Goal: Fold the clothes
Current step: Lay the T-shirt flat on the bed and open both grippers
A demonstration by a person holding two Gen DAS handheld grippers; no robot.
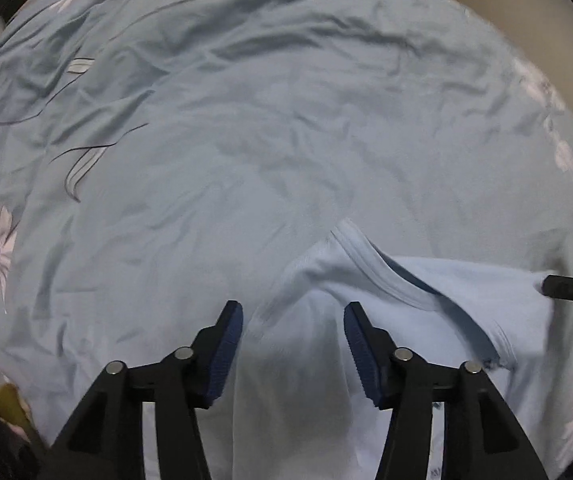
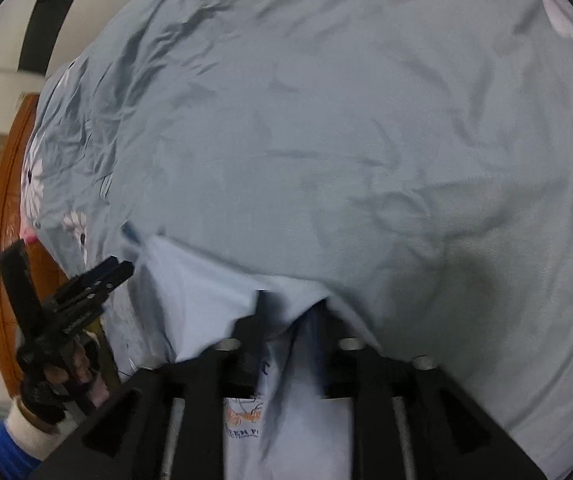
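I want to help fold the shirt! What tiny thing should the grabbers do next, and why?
Probably lift both away. The left gripper stands with its jaws open, the light blue shirt lying loose between them on the flowered bedsheet. The right gripper looks open over the same shirt too, though blurred. Nothing is pinched, so they seem free for a new hold.

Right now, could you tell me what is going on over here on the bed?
A person is folding a pale blue T-shirt on a blue floral bedspread. The left hand-held gripper stands open over the shirt near its collar, pads apart and not pinching. The right hand-held gripper, blurred, also looks open above the fabric. The shirt lies partly folded.
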